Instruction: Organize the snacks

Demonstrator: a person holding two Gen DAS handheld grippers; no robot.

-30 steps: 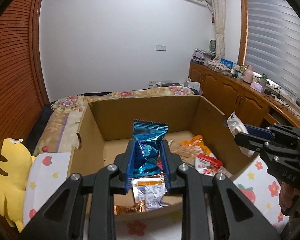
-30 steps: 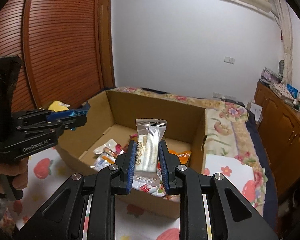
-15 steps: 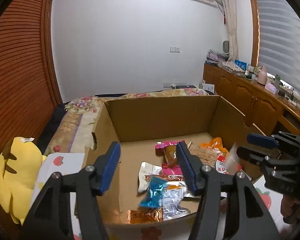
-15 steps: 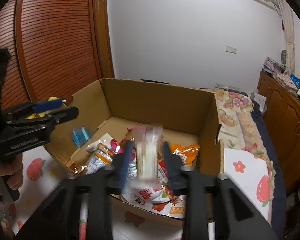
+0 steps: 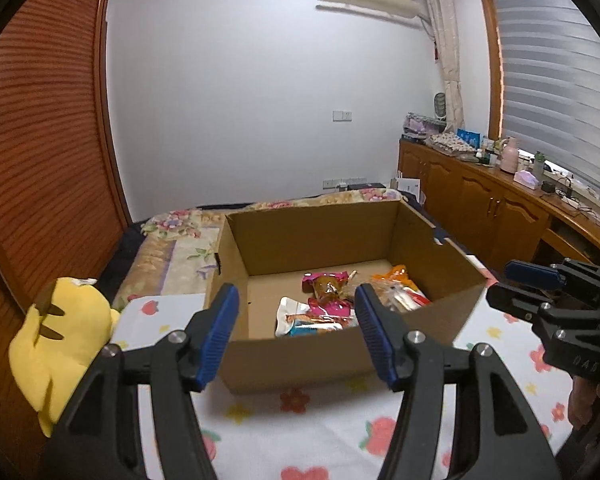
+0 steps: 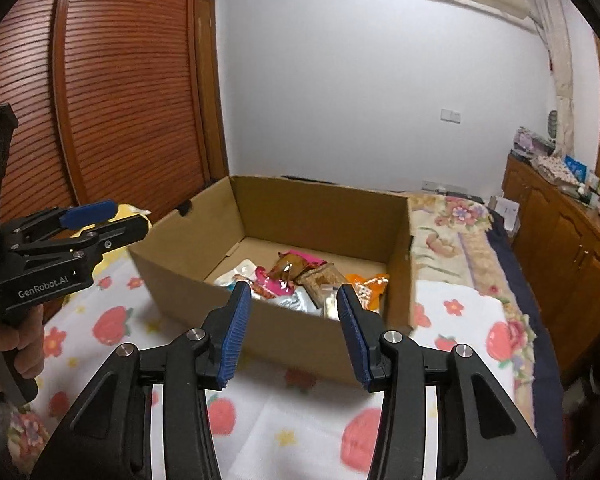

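Note:
An open cardboard box (image 5: 312,236) stands on a bed with a strawberry-print sheet; it also shows in the right wrist view (image 6: 320,212). Several snack packets lie inside, among them a pink one (image 5: 326,280) (image 6: 288,268) and an orange one (image 5: 396,274) (image 6: 366,282). My left gripper (image 5: 296,336) is open and empty, held just before the box's near wall. My right gripper (image 6: 292,328) is open and empty, before the near wall too. Each gripper shows at the other view's edge: the right one (image 5: 540,300), the left one (image 6: 80,232).
A yellow plush toy (image 5: 56,344) lies left of the box. A wooden slatted wardrobe (image 6: 128,92) stands on the left, wooden cabinets (image 5: 492,208) with clutter on the right. The strawberry sheet (image 6: 300,420) spreads in front of the box.
Both grippers opened. The blue packet left my left gripper and the clear cracker packet left my right gripper; both dropped into the box. Both grippers drew back from the box.

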